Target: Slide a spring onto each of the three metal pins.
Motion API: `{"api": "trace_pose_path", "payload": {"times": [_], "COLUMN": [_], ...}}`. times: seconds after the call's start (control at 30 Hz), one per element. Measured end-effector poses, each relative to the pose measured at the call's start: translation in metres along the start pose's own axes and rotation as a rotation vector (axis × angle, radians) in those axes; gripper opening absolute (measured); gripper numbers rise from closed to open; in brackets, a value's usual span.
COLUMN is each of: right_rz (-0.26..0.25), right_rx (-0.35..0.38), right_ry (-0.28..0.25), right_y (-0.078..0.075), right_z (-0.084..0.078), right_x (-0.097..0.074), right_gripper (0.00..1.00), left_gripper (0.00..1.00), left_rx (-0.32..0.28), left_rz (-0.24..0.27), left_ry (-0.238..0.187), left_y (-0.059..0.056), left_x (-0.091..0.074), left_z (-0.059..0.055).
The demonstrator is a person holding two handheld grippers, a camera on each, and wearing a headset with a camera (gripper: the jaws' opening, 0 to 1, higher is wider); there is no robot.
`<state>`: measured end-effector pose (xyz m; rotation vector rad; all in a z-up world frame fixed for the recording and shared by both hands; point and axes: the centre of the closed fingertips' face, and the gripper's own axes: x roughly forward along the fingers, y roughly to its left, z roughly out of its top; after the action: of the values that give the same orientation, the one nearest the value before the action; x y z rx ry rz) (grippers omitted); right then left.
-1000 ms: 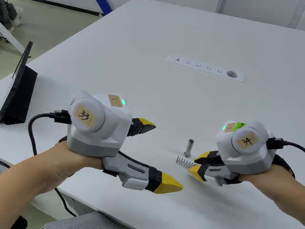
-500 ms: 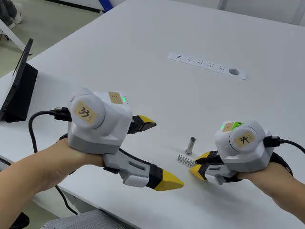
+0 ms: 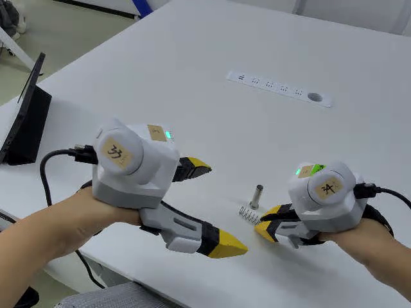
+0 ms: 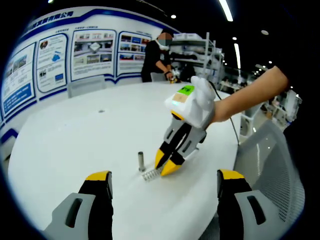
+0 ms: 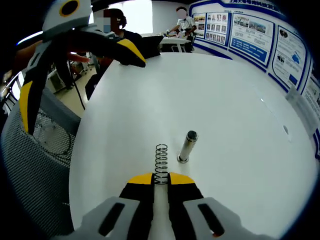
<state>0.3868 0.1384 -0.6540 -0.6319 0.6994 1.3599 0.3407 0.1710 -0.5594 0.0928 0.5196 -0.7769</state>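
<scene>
Far left on the smooth white table (image 3: 192,70) there's a flat black panel (image 3: 26,115) propped at a tilt. Next over is my left gripper (image 3: 210,206): chunky grey-white plastic shell, black fingers with yellow wedge tips, spread wide apart with nothing between them, just hanging above the tabletop.

Then the spring (image 5: 161,162), a thin shiny wire coil, pretty short, lying out straight near the front edge of the table. Just beside it stands the pin (image 5: 186,146), a small polished metal cylinder, upright on a slightly wider foot, bare.

My right gripper (image 5: 161,181) has its yellow tips pinched together on the near end of that spring. Can't really tell if the far end is resting on the table or barely off it.

Farther back, a flush white power strip (image 3: 279,88).
</scene>
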Motion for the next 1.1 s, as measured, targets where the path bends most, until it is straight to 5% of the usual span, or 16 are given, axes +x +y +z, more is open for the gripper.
{"api": "trace_pose_path", "payload": {"times": [0.6,1.1], "right_rz": [0.061,0.085], "right_rx": [-0.206,-0.400], "right_ry": [-0.082,-0.080], "right_y": [0.027,0.046], "right_z": [0.041,0.044], "right_x": [-0.077,-0.101], "right_gripper": [0.11,0.11], "left_gripper": [0.65,0.35], "left_rx": [0.060,0.101], "left_rz": [-0.053,-0.109], "left_ry": [-0.036,-0.074], "left_y": [-0.022,-0.041], "left_x": [0.013,0.019], "left_z": [0.024,0.036]}}
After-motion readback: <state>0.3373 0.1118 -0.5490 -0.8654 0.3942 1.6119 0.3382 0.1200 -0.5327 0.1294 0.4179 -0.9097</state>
